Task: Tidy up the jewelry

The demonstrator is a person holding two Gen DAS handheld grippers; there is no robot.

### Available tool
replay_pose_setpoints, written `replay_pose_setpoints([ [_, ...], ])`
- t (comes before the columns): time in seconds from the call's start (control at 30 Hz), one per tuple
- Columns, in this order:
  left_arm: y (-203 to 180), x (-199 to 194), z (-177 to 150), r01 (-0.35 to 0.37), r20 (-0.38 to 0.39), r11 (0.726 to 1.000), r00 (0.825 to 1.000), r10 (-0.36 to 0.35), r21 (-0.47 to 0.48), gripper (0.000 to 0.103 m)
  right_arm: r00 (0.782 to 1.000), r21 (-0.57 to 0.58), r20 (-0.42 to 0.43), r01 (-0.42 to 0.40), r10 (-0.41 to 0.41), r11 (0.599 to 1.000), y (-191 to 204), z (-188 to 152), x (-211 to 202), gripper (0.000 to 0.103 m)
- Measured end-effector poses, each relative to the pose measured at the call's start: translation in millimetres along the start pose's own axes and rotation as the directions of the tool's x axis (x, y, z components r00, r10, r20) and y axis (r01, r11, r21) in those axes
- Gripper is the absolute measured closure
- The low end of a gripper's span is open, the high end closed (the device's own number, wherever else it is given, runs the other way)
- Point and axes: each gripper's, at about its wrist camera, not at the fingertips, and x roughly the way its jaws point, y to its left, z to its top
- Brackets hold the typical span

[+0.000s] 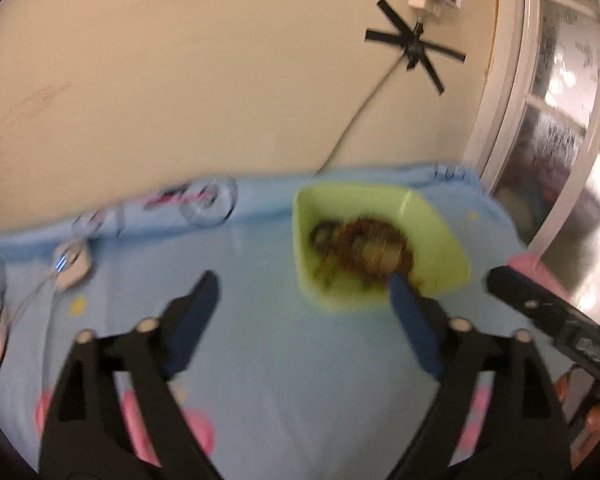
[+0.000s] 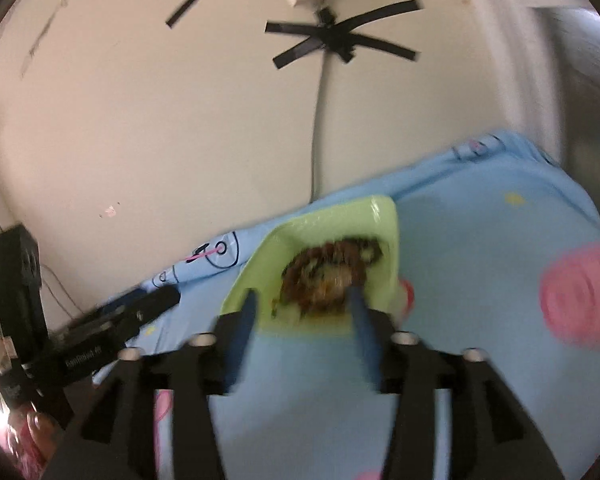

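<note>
Jewelry point(image 2: 332, 276), a brown beaded tangle, is lying in the green tray point(image 2: 260, 264) on the blue cloth point(image 2: 480, 300). Right gripper point(image 2: 304, 300) is hovering with fingers spread around the pile; best closing low on one strand. Left gripper point(image 1: 304, 292) is waiting beside the tray, fingers apart and empty.

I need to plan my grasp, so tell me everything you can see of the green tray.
The green tray is pale lime, squarish with rounded corners and raised sloping walls, and looks like smooth plastic. It sits flat on the blue patterned cloth near the wall. A heap of brown beaded jewelry lies inside; blur hides the individual pieces. Both tools are open: the right tool spans its near edge, the left tool is just short of it.
</note>
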Motion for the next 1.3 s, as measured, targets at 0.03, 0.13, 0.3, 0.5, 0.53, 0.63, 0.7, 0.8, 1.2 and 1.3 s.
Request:
replay_pose_setpoints([
  [0.03,-1.7,-10.0,-17.2,-0.019,-0.006,1.000,1.000,0.019,0.004,0.009,1.000,0.020,-0.004,0.001,-0.001,1.000,1.7,-12.7,-7.6,0.061],
  [0.13,-7.3,-24.8,-51.7,-0.017,-0.047,0.999,0.999,0.019,0.030,0.006,0.998,0.059,-0.062,0.020,-0.017,0.998,6.8,-55.0,-22.7,0.061],
  [0.3,-13.9,-35.1,-97.3,-0.059,-0.122,0.995,0.990,0.068,0.078,0.007,0.989,0.058,-0.122,0.091,-0.084,0.994,25.4,-106.7,-40.9,0.061],
  [0.5,-9.1,-70.0,-121.2,-0.090,-0.114,0.993,0.989,0.097,0.070,0.007,0.988,0.039,-0.129,0.094,-0.088,0.995,45.9,-134.4,-65.5,0.052],
  [0.53,-8.8,-76.4,-124.1,-0.095,-0.106,0.993,0.989,0.102,0.069,0.006,0.988,0.039,-0.128,0.091,-0.086,0.995,48.4,-135.7,-66.1,0.051],
  [0.63,-8.9,-88.0,-131.4,-0.137,-0.101,0.988,0.984,0.144,0.078,0.006,0.989,0.044,-0.123,0.088,-0.082,0.995,56.0,-141.3,-74.1,0.051],
  [0.7,-9.1,-95.5,-134.1,-0.163,-0.092,0.983,0.981,0.170,0.087,0.006,0.989,0.040,-0.121,0.087,-0.082,0.995,60.5,-144.4,-79.3,0.051],
  [0.8,-4.3,-106.6,-136.0,-0.159,-0.077,0.985,0.983,0.164,0.068,0.006,0.990,0.049,-0.122,0.076,-0.070,0.996,64.5,-150.6,-86.8,0.051],
  [1.2,-4.5,-117.2,-142.8,-0.206,-0.089,0.977,0.973,0.211,0.062,0.006,0.992,0.047,-0.124,0.041,-0.035,0.998,72.7,-158.8,-96.0,0.051],
  [1.3,-5.1,-117.1,-142.7,-0.211,-0.094,0.976,0.972,0.216,0.061,0.006,0.992,0.057,-0.126,0.037,-0.030,0.998,69.0,-159.6,-97.1,0.051],
])
